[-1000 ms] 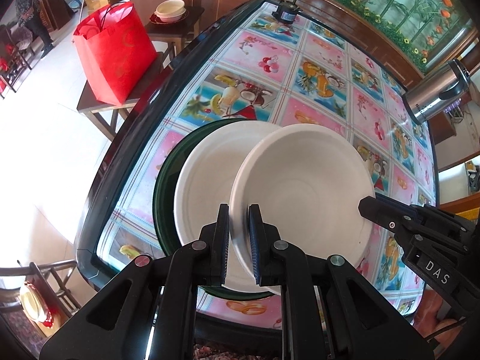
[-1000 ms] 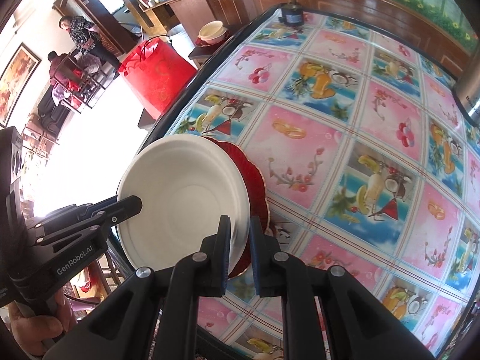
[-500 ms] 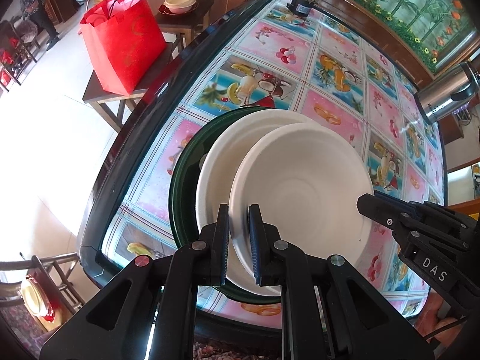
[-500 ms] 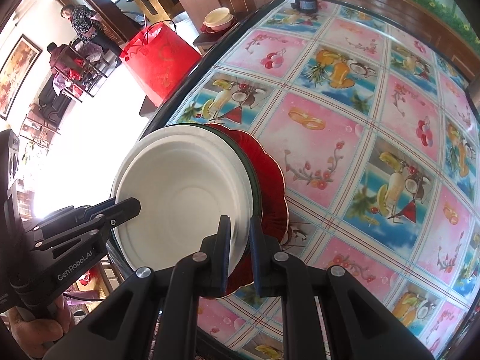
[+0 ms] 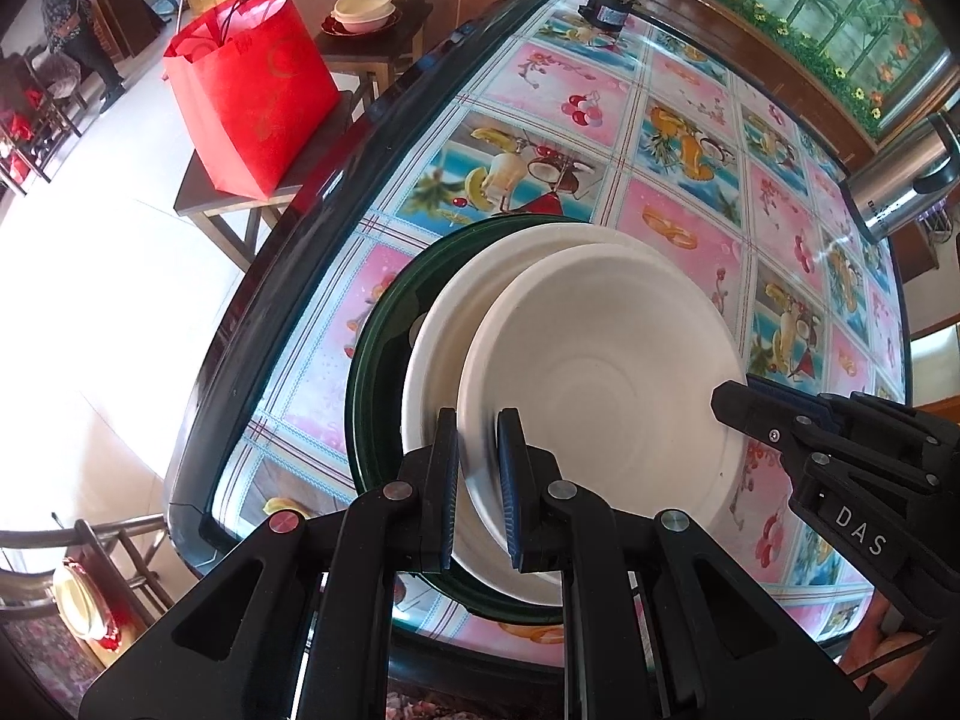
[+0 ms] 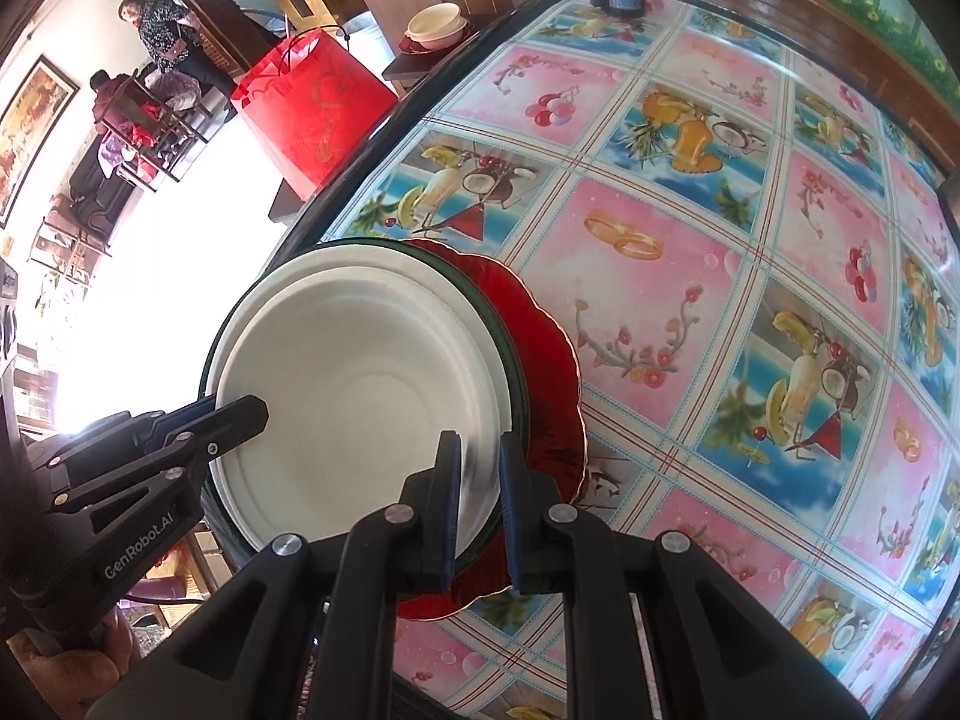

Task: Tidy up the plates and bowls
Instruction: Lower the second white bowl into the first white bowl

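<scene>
Left gripper (image 5: 478,480): fingers (image 5: 447,480) nearly pressed together, pinching the near left rim of the top white bowl (image 5: 600,408). Right gripper (image 6: 480,498): fingers (image 6: 450,498) likewise almost closed, pinching the same bowl's rim on the opposite side; seen from the left wrist camera, tip resting at the bowl's right edge.

Top white bowl tilted and offset to the right over a second white bowl (image 5: 456,312), not seated flush in it; whether touching it cannot be told. Second white bowl sitting inside a dark green plate (image 5: 375,360). From the right wrist view, a red scalloped plate (image 6: 549,360) under the green one, poking out on the right side. Whole stack close to the near left corner of the counter (image 5: 690,138), on its glass top over a fruit-patterned cloth.

Elsewhere: small dark motor (image 5: 607,7) at the far end of the counter, steel kettle (image 5: 900,192) at the right edge, red bag (image 5: 252,96) on a stool beside the counter, more bowls (image 5: 363,6) on a side table behind.
</scene>
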Tool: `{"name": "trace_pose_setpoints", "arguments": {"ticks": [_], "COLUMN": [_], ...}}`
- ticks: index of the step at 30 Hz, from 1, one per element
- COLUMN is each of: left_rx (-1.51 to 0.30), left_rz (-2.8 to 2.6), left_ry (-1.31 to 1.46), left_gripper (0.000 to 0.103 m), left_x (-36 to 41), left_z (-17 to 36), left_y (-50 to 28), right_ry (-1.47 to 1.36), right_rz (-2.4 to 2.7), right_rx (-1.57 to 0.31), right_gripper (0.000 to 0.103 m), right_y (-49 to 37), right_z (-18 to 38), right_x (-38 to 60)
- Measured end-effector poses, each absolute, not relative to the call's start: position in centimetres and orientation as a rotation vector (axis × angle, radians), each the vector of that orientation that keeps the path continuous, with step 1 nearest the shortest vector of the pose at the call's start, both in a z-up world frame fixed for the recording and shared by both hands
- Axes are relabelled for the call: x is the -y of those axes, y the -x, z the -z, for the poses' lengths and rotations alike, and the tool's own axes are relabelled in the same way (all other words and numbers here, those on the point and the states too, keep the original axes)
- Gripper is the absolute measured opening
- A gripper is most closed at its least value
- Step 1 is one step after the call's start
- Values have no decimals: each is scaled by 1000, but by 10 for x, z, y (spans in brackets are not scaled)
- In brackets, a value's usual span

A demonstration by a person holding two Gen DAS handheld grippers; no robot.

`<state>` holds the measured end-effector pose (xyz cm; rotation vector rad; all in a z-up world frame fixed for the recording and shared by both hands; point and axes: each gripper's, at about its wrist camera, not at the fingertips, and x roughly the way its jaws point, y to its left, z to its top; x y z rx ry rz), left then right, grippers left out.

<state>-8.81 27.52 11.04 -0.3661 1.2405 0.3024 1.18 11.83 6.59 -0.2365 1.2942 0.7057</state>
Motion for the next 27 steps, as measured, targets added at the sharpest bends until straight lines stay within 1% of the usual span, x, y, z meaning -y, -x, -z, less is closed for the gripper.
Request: {"name": "trace_pose_setpoints", "arguments": {"ticks": [27], "left_rx": [-1236], "left_rz": [-319], "left_ry": [351], "left_gripper": [12], "left_x": [-276], "left_z": [-106], "left_y": [88], "right_ry": [254], "right_rz": [-705], "right_rx": [-1293], "right_gripper": [13], "right_y": [-12], "right_z": [-64], "right_x": [-118]}}
